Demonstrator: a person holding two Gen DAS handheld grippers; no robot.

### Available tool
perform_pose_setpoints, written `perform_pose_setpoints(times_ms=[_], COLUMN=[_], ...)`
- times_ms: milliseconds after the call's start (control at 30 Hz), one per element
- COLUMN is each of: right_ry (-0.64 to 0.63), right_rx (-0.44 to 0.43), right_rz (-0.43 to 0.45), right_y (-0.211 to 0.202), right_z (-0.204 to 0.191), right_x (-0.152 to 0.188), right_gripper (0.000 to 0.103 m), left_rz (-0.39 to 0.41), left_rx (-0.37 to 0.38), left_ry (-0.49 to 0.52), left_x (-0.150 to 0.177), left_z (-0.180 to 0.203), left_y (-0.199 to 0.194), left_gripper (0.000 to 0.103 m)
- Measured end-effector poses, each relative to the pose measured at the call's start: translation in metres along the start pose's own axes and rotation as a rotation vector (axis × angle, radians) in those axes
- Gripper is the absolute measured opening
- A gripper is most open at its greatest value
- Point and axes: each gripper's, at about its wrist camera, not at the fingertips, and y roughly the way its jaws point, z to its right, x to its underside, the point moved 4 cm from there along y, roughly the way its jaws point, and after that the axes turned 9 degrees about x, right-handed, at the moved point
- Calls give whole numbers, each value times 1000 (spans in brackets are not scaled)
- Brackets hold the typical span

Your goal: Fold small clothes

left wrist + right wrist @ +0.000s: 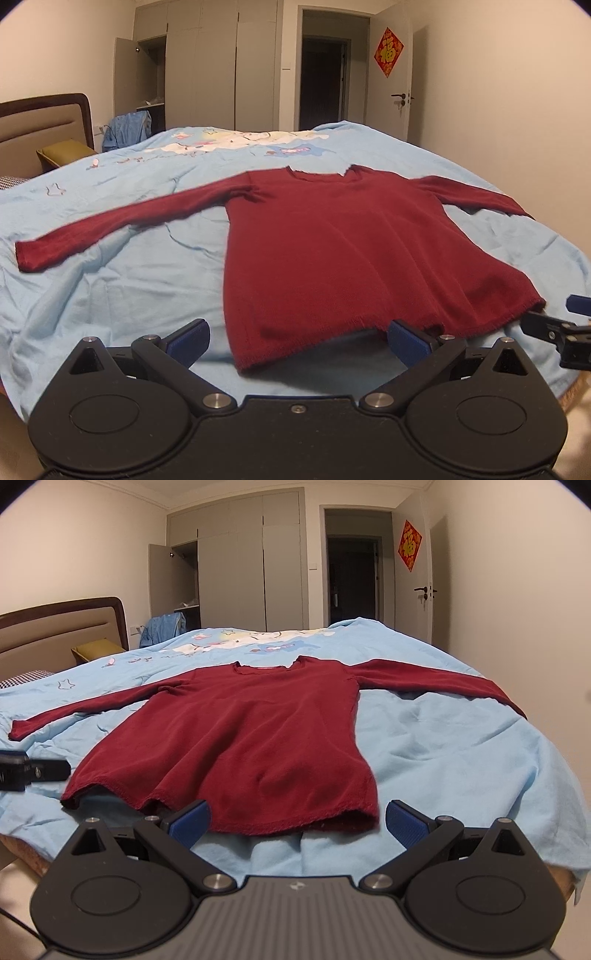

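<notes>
There is one red sweater (332,243) on the bed. It has two long sleeves. One sleeve goes out to each side.

There is one blue bed sheet (122,288) under it. There is one headboard (44,129) at the end of the bed.

There are two grippers, the left gripper (297,339) and the right gripper (297,821). Each gripper has two blue fingers, so that makes four blue fingers.

There is one tall closet (240,565). One closet door is open. There is one dark doorway (352,579). There is one white door (419,583) with one red sign (409,545) on it.
</notes>
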Motion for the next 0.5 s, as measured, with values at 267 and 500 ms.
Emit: perform_pose_setpoints(times_ms=[267,500], right_ry=[-2,13], right_rx=[56,91], right_rz=[17,4], right_y=[33,68], right_z=[19,40], right_x=[-33,-56], right_gripper=[103,103], left_rz=[24,18], left_rx=[-95,-76], left_ry=[14,18], left_x=[-53,-82], left_z=[-14,-14], left_y=[35,85], left_gripper=[102,102])
